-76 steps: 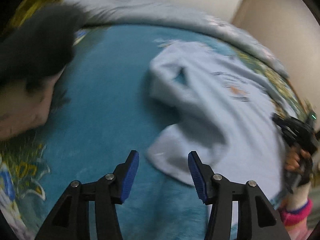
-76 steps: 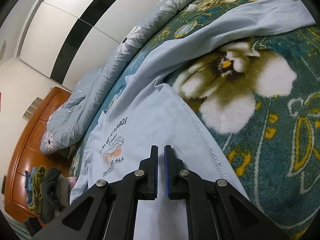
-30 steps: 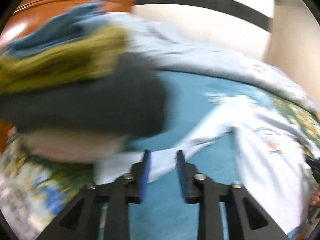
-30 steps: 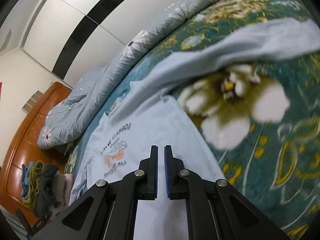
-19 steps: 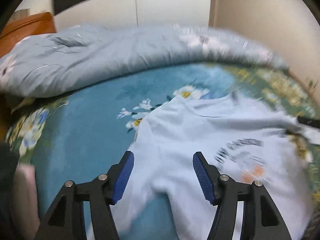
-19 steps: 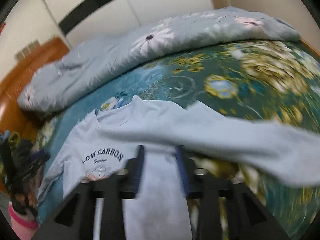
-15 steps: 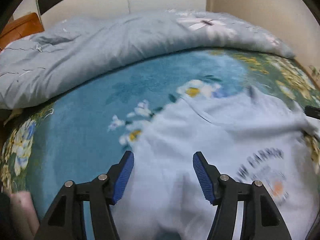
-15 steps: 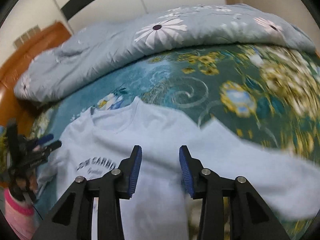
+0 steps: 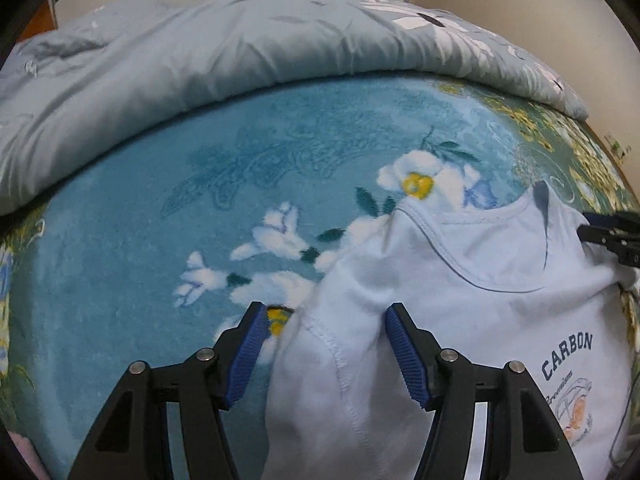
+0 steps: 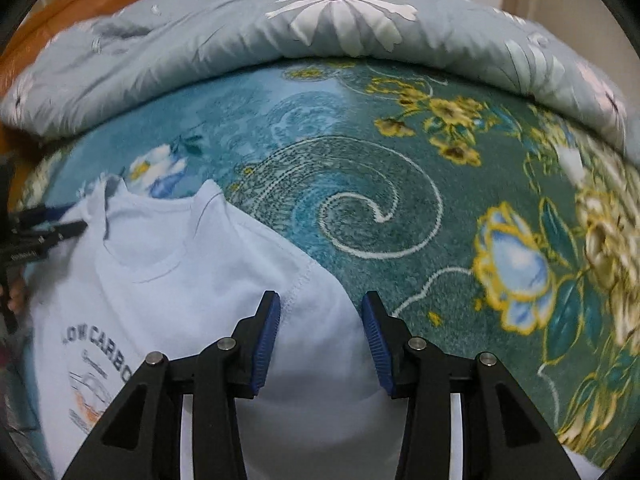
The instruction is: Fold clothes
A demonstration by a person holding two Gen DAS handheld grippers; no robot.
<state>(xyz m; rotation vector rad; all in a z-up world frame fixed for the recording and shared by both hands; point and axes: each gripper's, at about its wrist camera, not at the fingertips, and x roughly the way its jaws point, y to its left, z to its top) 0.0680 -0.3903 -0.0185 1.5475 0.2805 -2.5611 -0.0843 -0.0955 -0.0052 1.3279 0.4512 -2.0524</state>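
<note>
Pale-blue shirt (image 9: 460, 280) is spread print-up on the blanket (image 9: 180, 208), neckline toward 12 o'clock. The left gripper (image 9: 324, 350) is spread astride one shoulder seam, the right gripper (image 10: 320, 338) astride the other, presumably so both shoulders can be pinched together for a fold. Moments earlier the right gripper was pressed together; both have since been brought to the shoulders.

Left gripper (image 9: 326, 350) and right gripper (image 10: 322, 338) both hold their jaws wide apart.
</note>
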